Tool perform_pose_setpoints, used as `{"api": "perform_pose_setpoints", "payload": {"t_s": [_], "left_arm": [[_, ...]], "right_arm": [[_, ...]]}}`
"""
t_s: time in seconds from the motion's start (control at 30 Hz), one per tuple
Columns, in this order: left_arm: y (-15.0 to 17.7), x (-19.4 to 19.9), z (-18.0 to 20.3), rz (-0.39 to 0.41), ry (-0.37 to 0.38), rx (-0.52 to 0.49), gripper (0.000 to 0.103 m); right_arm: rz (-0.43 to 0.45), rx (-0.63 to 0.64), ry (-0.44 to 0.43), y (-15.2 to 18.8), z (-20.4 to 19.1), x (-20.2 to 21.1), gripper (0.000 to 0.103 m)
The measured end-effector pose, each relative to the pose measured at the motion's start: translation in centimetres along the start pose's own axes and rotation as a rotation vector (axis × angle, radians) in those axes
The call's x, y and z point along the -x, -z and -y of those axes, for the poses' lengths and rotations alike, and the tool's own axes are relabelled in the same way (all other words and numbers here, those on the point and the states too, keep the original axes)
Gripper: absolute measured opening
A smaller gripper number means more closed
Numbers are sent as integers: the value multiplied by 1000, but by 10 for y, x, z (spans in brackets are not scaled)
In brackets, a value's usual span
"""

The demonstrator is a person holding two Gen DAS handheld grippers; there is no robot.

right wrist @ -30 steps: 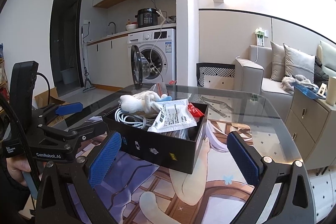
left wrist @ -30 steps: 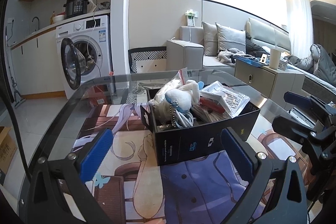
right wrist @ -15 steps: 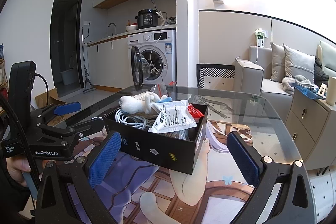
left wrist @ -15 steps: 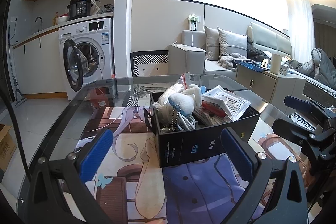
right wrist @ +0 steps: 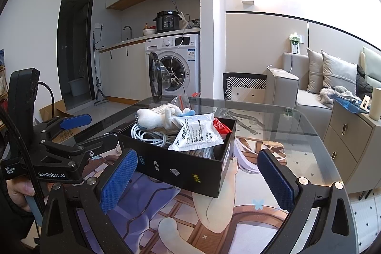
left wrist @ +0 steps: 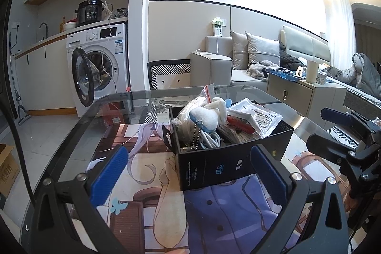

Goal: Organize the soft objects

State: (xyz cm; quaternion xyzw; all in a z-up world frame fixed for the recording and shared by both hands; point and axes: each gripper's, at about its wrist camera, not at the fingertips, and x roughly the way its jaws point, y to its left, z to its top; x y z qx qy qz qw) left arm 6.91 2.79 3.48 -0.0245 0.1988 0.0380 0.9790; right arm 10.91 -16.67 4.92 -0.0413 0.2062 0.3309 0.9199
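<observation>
Black box (left wrist: 228, 156): stood on the glass bench (left wrist: 78, 130), on a printed mat under the glass; open at the top and heaped with loose items.
Plush toy (left wrist: 207, 114): white and pale blue, lay on top of the heap at the box's kitchen-side end, a bead chain (left wrist: 195, 135) hanging from it.
White cable (right wrist: 148, 135): coiled inside the box, under the toy.
White packet (right wrist: 198, 132): printed pouch resting across the heap, just beside a red wrapper (right wrist: 220, 126).
Clear zip bag (left wrist: 202, 99): stuck up behind the toy; its contents were hard to make out.
Left gripper (left wrist: 188, 173): blue pads spread wide apart, holding nothing, poised low in front of the box's near wall, apart from it.
Right gripper (right wrist: 197, 177): pads likewise wide apart and empty, facing the box's long side without touching.
Person's hand (right wrist: 19, 192): gripped the handle of the left tool, seen at the edge of the right wrist view.
Background: a washing machine (right wrist: 175, 63) with its door open, and a sofa (left wrist: 238, 63) with cushions.
</observation>
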Motion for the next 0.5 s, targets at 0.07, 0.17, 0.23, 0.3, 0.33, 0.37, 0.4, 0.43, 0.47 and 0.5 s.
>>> {"api": "perform_pose_setpoints", "payload": {"t_s": [0.07, 0.17, 0.23, 0.3, 0.33, 0.37, 0.4, 0.43, 0.47, 0.5], "left_arm": [[0, 0, 0, -1, 0, 0, 103], [0, 0, 0, -1, 1, -2, 103], [0, 0, 1, -2, 1, -6, 103], [-1, 0, 3, -2, 1, -10, 103], [-1, 0, 3, -2, 2, -12, 103], [-1, 0, 3, -2, 1, -12, 103], [-1, 0, 4, -1, 1, -15, 103], [-1, 0, 4, 2, 1, -18, 103], [-1, 0, 5, 4, 2, -21, 103], [-1, 0, 6, 6, 3, -23, 103]], "right_arm": [[0, 0, 0, 0, 0, 0, 102], [0, 0, 0, 0, 0, 0, 102], [0, 0, 0, 0, 0, 0, 102], [-1, 0, 0, 0, 0, 0, 102], [-1, 1, 0, 0, 0, 0, 102], [0, 1, 0, 0, 0, 0, 102], [0, 1, 0, 0, 0, 0, 102], [0, 1, 0, 0, 0, 0, 102], [0, 0, 0, 0, 0, 0, 102], [0, 0, 0, 0, 0, 0, 102]]}}
